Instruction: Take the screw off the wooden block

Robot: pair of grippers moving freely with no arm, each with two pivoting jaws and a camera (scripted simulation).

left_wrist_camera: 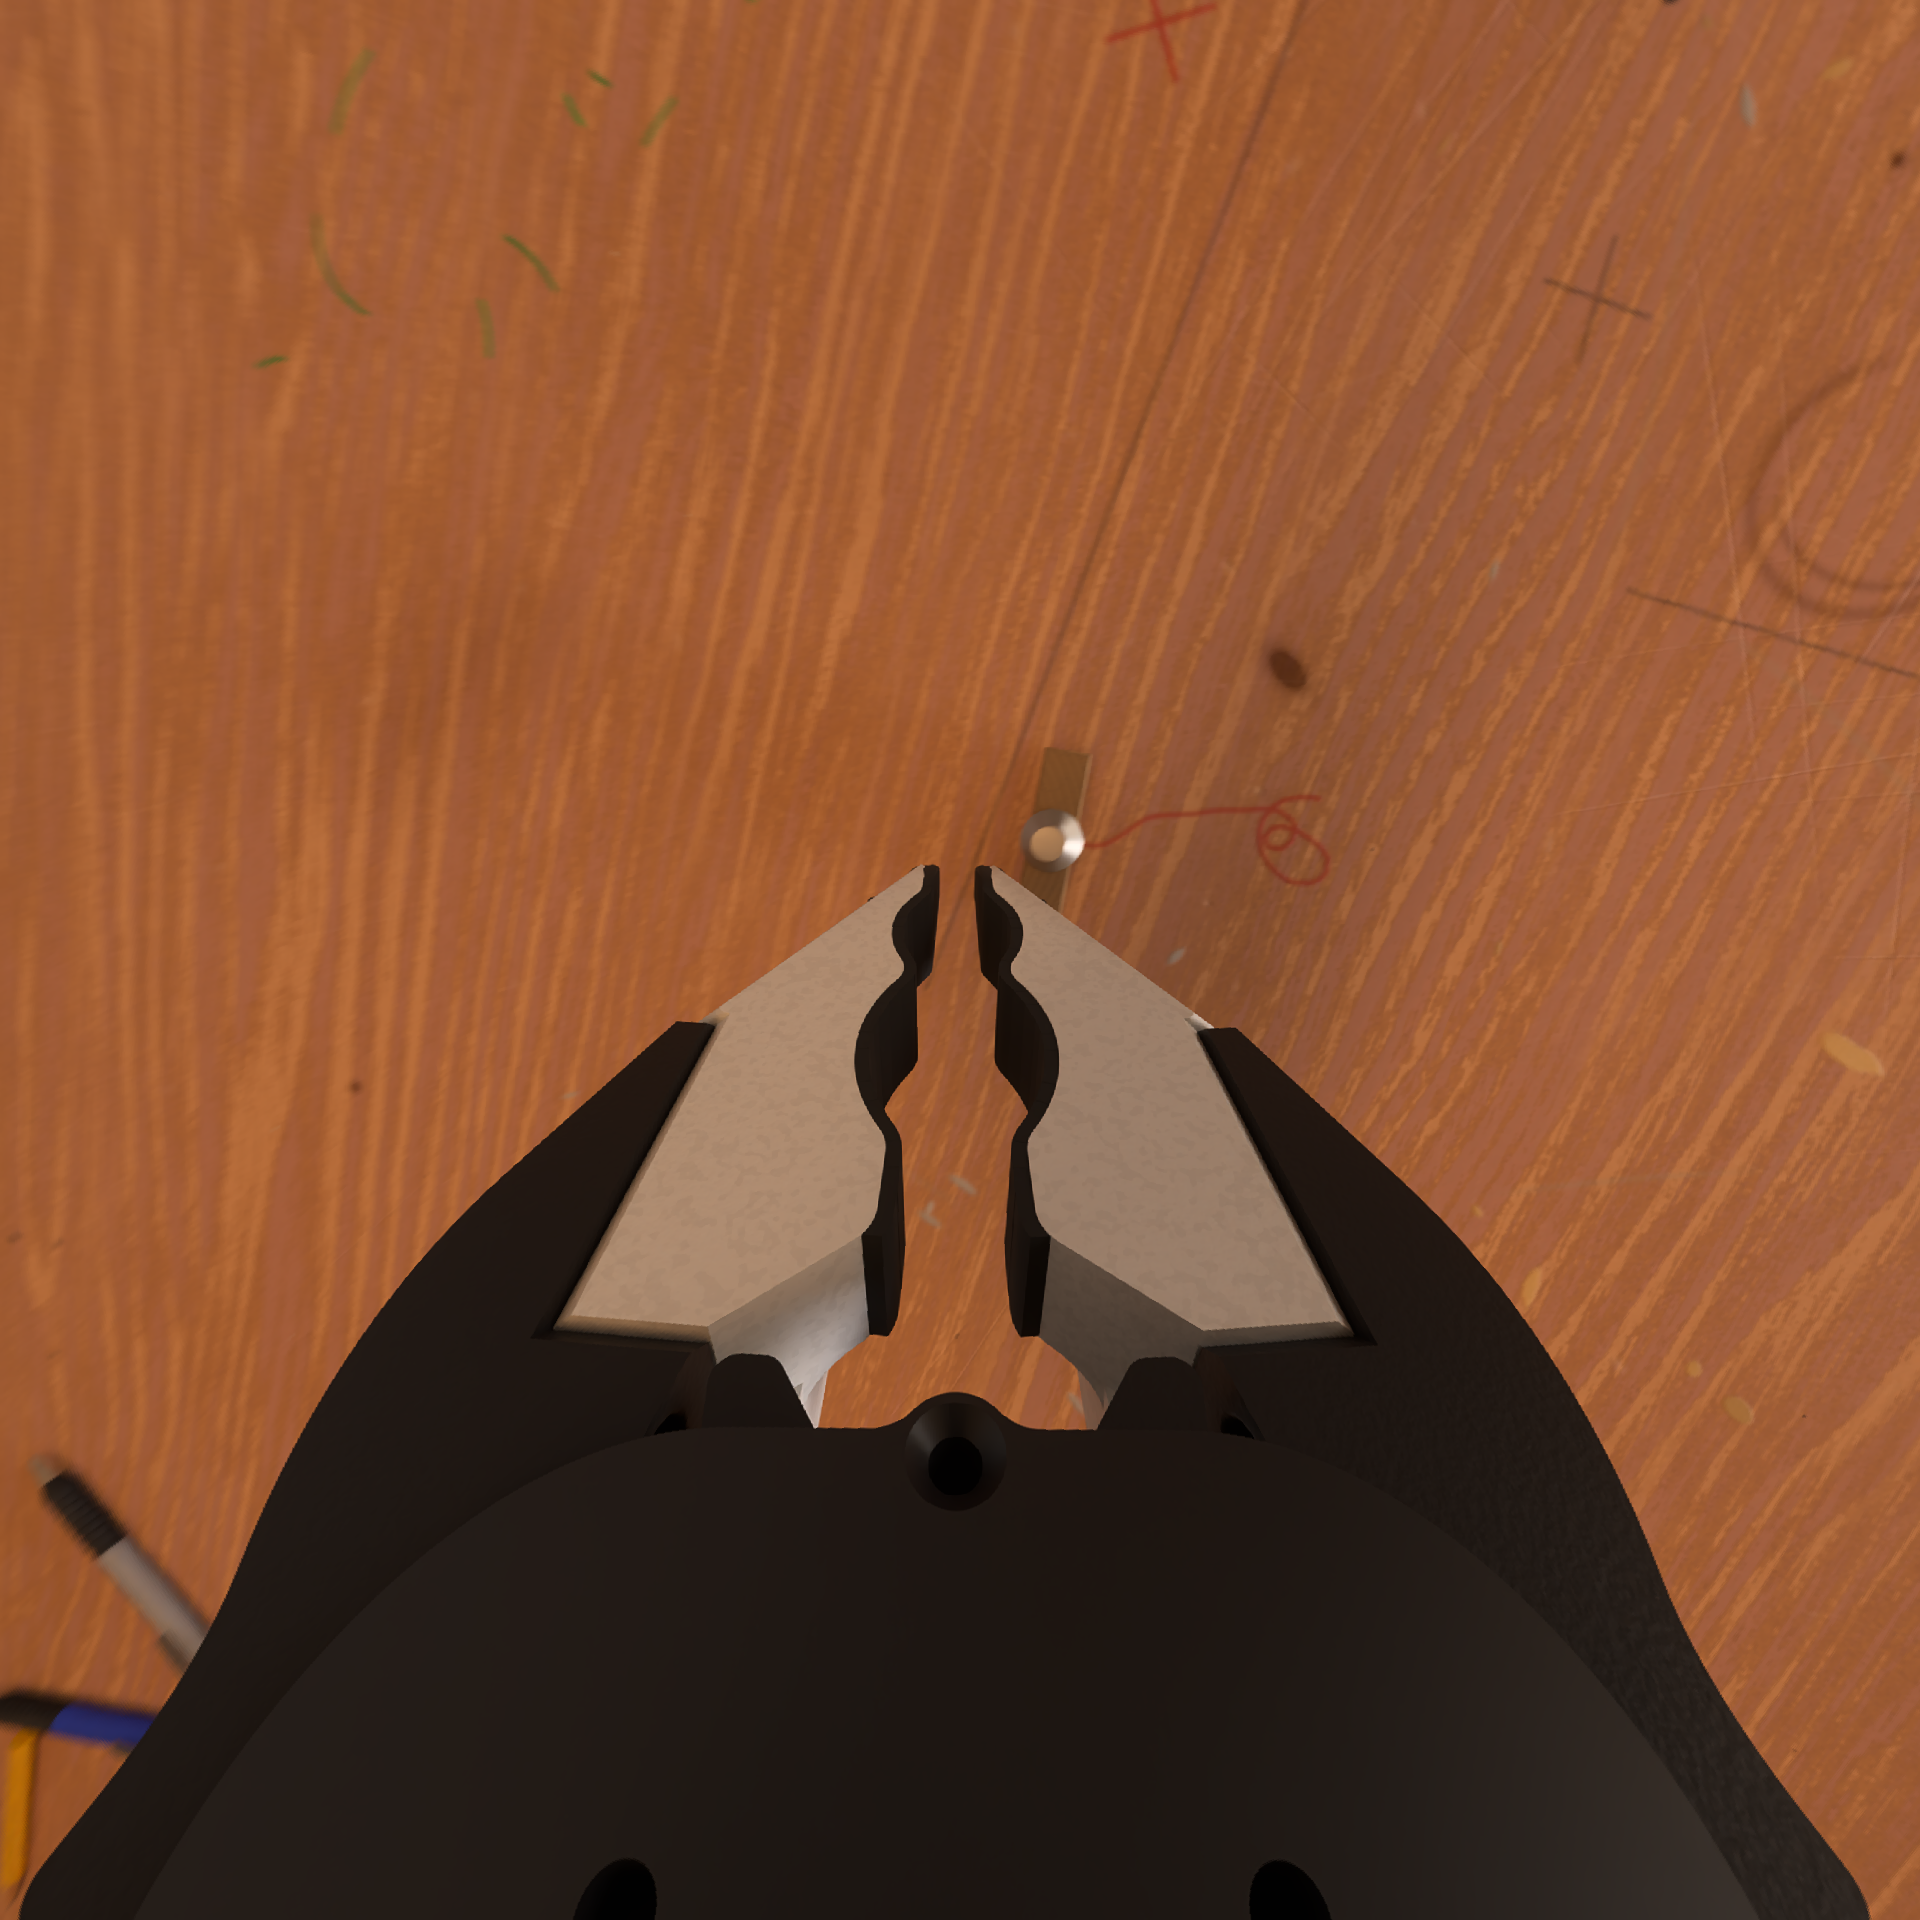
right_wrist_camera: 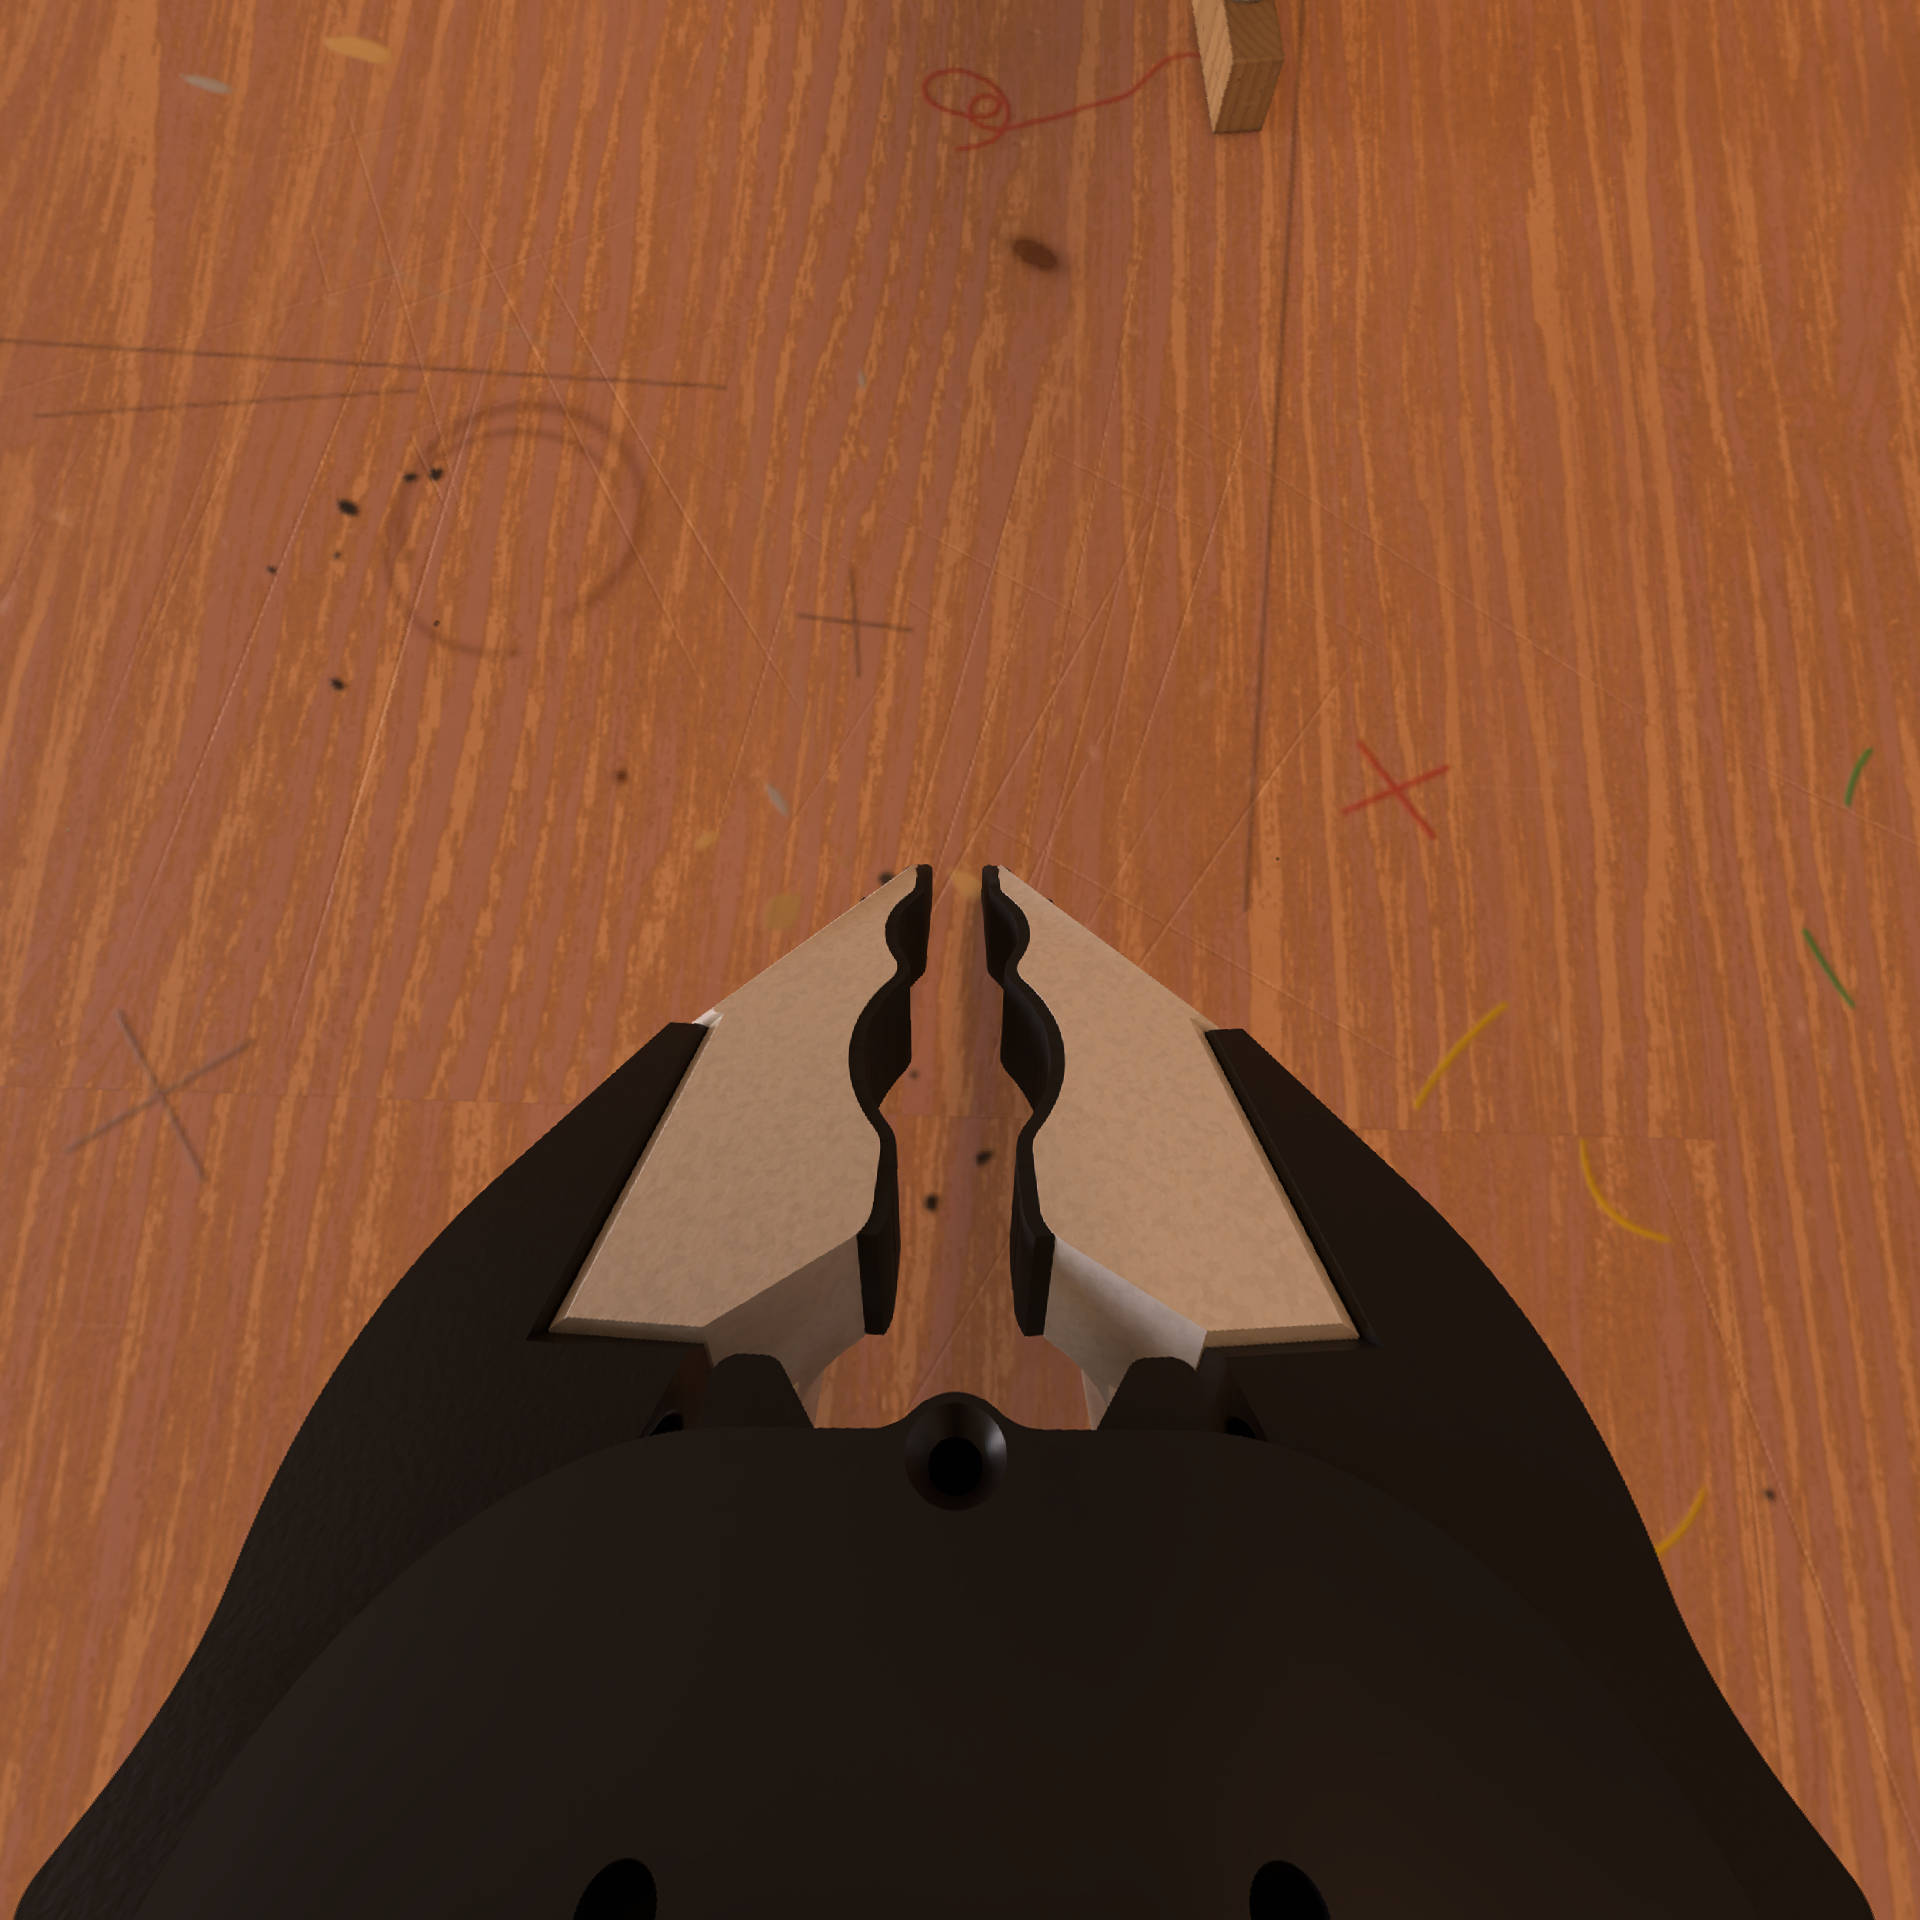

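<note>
In the left wrist view a thin wooden block (left_wrist_camera: 1064, 781) stands on the wooden table (left_wrist_camera: 520, 623), and a silver screw (left_wrist_camera: 1052, 837) with a round head sticks out of it toward me. My left gripper (left_wrist_camera: 956, 873) is just short of the screw and a little to its left. Its jaws are nearly together with only a narrow slit, and nothing is between them. In the right wrist view the block (right_wrist_camera: 1242, 78) is far ahead at the top edge. My right gripper (right_wrist_camera: 957, 873) is well short of it, jaws likewise nearly together and empty.
A loose red thread (left_wrist_camera: 1283, 842) lies on the table right of the block; it also shows in the right wrist view (right_wrist_camera: 982, 109). A grey marker (left_wrist_camera: 120, 1558) and a blue pen (left_wrist_camera: 88, 1722) lie at the lower left. Drawn crosses and ring stains mark the table.
</note>
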